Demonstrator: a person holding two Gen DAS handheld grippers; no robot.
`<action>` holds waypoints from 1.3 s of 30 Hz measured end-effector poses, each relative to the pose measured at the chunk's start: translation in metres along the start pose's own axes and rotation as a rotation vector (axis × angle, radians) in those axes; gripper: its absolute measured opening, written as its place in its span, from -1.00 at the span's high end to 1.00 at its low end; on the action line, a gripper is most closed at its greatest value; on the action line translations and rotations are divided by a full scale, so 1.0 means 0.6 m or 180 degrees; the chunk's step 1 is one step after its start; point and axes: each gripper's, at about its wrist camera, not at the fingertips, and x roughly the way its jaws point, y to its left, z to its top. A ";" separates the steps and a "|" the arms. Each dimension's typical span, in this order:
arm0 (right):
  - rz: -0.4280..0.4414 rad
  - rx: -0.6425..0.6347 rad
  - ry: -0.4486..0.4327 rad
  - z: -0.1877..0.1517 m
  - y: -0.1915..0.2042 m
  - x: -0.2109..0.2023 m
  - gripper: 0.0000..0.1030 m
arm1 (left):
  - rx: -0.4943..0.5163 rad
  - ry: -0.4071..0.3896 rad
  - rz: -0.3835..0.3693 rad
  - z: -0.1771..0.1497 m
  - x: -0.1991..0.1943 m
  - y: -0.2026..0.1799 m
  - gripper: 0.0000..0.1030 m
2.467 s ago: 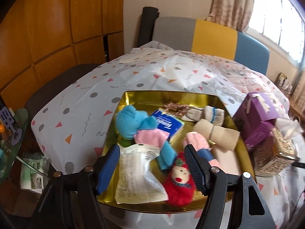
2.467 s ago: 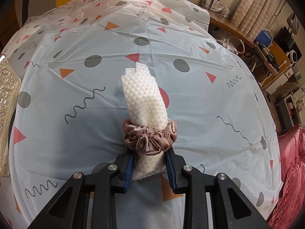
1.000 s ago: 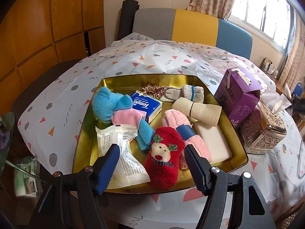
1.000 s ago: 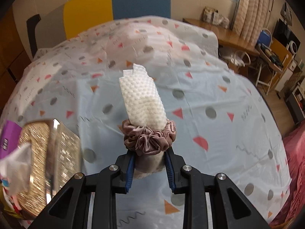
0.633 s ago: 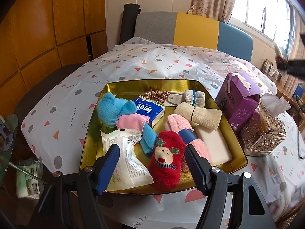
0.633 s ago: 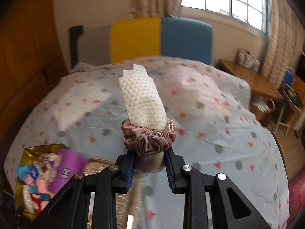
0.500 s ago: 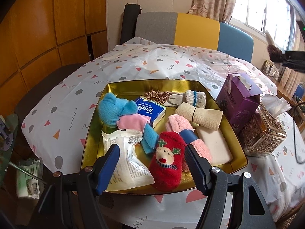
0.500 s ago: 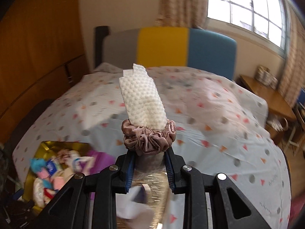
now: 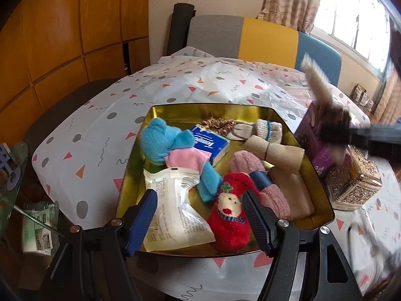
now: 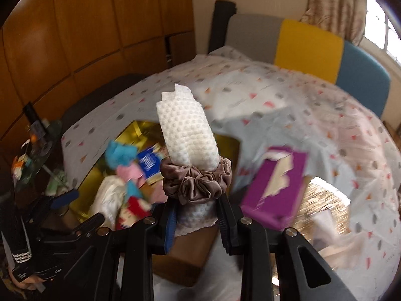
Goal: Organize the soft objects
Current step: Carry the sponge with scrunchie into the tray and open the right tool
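Tray (image 9: 323,195) near bench front edge already holds socks, tissue packs. Right claw (image 10: 198,215) pinching towel roll (image 10: 186,135), not yet in tray. Left claw (image 9: 200,215) spread, empty.

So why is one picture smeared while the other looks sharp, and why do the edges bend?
Right wrist view: the background is motion-blurred, purple box included, yet the held white roll stays crisp. Left wrist view: the gold tray is sharp; only the right gripper entering at the edge smears, and the window glares. Both lenses are fisheye, bowing lines and darkening corners.
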 end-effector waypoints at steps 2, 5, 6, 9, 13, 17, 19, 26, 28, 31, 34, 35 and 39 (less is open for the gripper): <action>0.0071 -0.0005 0.0119 -0.018 0.015 0.018 0.46 | -0.0046 -0.0013 0.0041 0.001 -0.001 0.011 -0.38; 0.0206 0.0043 0.0251 -0.038 0.027 0.041 0.46 | -0.0121 -0.0026 0.0114 0.002 -0.001 0.029 -0.38; 0.0230 0.0041 0.0300 -0.044 0.030 0.049 0.46 | -0.0148 -0.0024 0.0134 0.002 -0.001 0.035 -0.38; 0.0297 0.0036 0.0385 -0.047 0.038 0.070 0.45 | -0.0225 -0.0017 0.0183 0.000 0.002 0.050 -0.38; 0.0351 0.0157 0.0443 -0.029 0.034 0.112 0.40 | -0.0251 0.0010 0.0196 0.001 0.006 0.055 -0.38; 0.0314 0.0310 0.0401 -0.021 0.024 0.135 0.19 | -0.0211 0.0018 0.0168 0.000 0.009 0.049 -0.38; 0.0279 0.0307 0.0330 -0.023 0.022 0.128 0.15 | -0.0202 0.0023 0.0163 0.001 0.012 0.047 -0.38; 0.0167 0.0170 -0.0024 -0.032 0.028 0.080 0.13 | -0.0173 0.0040 0.0134 0.003 0.022 0.034 -0.39; 0.0067 0.0072 -0.0064 -0.031 0.038 0.085 0.40 | -0.0157 0.0045 0.0133 0.003 0.022 0.032 -0.41; 0.0002 0.0083 0.0047 -0.026 0.039 0.117 0.62 | -0.0131 0.0022 0.0144 0.005 0.019 0.029 -0.43; -0.0098 0.0125 0.0088 -0.019 0.028 0.135 0.63 | -0.0126 0.0013 0.0149 0.007 0.018 0.028 -0.45; -0.0126 0.0122 0.0088 -0.016 0.025 0.137 0.63 | -0.0122 0.0008 0.0144 0.008 0.017 0.027 -0.45; -0.0051 0.0216 0.0051 -0.019 0.018 0.122 0.47 | -0.0093 -0.0016 0.0135 0.009 0.011 0.020 -0.50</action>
